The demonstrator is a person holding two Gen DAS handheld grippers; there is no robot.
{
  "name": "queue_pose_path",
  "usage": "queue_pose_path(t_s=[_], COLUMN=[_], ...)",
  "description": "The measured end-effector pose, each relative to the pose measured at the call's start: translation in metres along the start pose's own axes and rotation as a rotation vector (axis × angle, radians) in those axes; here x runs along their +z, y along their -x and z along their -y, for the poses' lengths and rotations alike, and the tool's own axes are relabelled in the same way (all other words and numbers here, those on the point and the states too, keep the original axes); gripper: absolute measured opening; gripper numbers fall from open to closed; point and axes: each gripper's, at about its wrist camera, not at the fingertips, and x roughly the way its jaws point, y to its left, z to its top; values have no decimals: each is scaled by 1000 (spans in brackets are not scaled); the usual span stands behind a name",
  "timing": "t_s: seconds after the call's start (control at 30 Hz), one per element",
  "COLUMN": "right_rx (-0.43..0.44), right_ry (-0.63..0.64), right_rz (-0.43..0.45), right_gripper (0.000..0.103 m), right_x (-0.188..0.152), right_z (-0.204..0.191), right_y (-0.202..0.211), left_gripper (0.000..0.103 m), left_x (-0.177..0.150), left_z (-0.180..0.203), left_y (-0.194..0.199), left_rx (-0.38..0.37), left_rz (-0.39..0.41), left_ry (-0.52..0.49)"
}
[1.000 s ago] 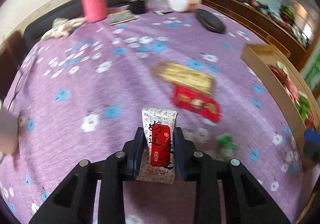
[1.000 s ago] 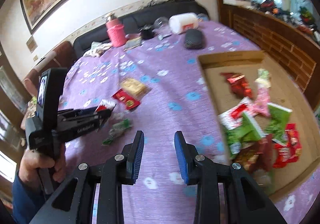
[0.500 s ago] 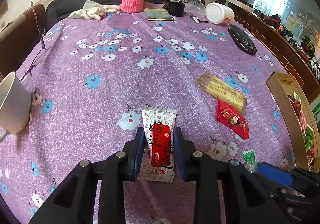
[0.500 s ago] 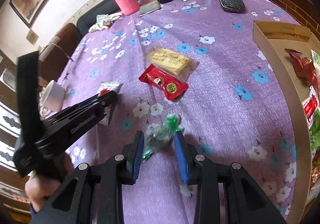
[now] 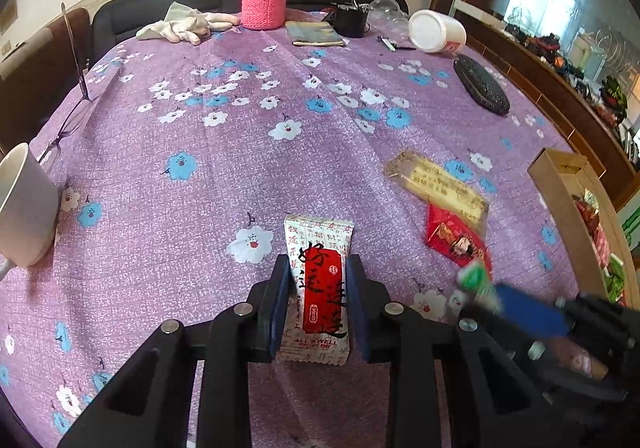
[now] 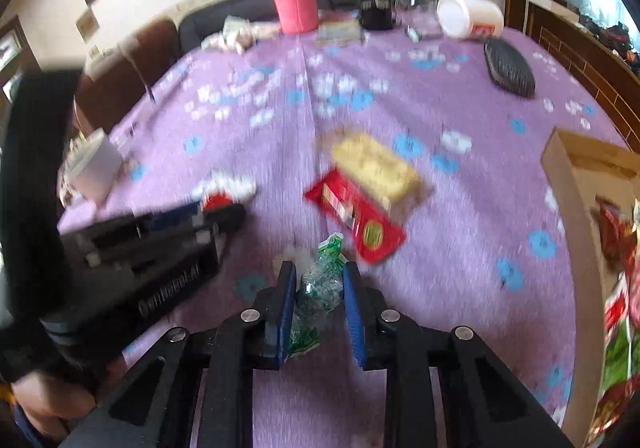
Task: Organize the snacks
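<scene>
The left tongs (image 5: 318,302) clench a light, crinkly white-and-red snack packet (image 5: 318,284) across its middle. The right tongs (image 6: 320,304) are closing on a soft green candy packet (image 6: 320,284), near the tabletop (image 5: 224,152), left of the cardboard box (image 6: 568,184); both wrappers look slippery.

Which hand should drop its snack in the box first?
Probably the right. Its gripper is closing on the green candy and sits nearer the cardboard box. The left gripper, holding the white packet, is farther away.
</scene>
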Motion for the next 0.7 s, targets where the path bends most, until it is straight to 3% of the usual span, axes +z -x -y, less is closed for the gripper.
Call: queue_pose_path(t_s=[0.13,0.37,0.7], right_rx=[26,84,86], right_ry=[-35,-105,-153], right_rz=[138,134,146], right_gripper=[26,25,25], right_x=[2,5,5], right_z=[16,42,50], right_y=[10,9,14], left_gripper=[26,26,26], left_x=[2,-1,-6], left_z=[0,24,41], left_y=[9,27,26], left_rx=[-64,-147,-129], left_rz=[38,115,119], left_ry=[22,-19,-81])
